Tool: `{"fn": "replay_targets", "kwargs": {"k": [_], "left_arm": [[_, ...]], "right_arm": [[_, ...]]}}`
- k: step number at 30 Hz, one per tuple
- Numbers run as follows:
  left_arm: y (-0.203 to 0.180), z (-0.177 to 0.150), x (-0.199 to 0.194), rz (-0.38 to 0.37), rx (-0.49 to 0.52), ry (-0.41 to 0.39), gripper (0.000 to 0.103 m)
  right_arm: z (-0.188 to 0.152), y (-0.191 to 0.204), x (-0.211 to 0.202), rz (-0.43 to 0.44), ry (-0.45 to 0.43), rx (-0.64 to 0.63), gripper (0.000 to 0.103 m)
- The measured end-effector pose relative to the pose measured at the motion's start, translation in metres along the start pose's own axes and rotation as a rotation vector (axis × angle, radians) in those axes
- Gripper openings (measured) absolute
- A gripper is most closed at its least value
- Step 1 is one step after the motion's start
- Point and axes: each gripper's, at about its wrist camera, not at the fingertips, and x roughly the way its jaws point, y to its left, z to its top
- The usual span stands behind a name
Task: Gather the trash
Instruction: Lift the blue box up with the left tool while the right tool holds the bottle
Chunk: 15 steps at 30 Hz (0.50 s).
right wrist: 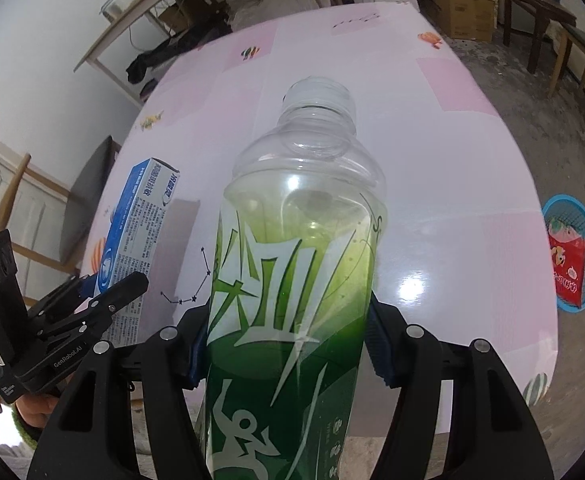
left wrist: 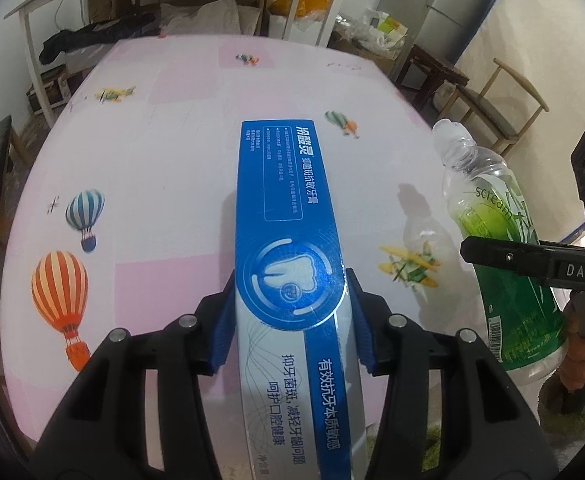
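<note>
Toothpaste box (left wrist: 288, 216): light cardboard, likely empty, crushable; clamped across its long sides by the left gripper (left wrist: 290, 322), raised over the pink table (left wrist: 164, 152); Scream bottle (right wrist: 296, 248): capless, thin clear plastic, slick, dents easily; right gripper (right wrist: 288, 344) pinches its labelled midsection, neck pointing forward; blue basket (right wrist: 572, 256) sits on the floor to the right, probably the bin.

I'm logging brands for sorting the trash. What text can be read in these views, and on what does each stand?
"scream": label of the plastic bottle, held in the right hand-held gripper.
"有效抗牙本质敏感": blue band of the toothpaste box, held in the left hand-held gripper.
"呵护口腔健康": white part of the same box.
"DAS": right hand-held gripper's finger.
"GenRobot.AI": left hand-held gripper's body, in the right wrist view.
Box small print, bottle barcode digits: too small.
</note>
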Motion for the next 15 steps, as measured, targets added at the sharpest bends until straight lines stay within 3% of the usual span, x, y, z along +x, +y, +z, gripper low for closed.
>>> {"fn": "replay_targets", "kwargs": {"k": [15], "left_arm": [[-0.069, 0.058, -0.019, -0.118, 0.14, -0.071, 0.047]], "right_arm": [[0.002, -0.066, -0.079, 0.02, -0.203, 0.154, 0.061]]}}
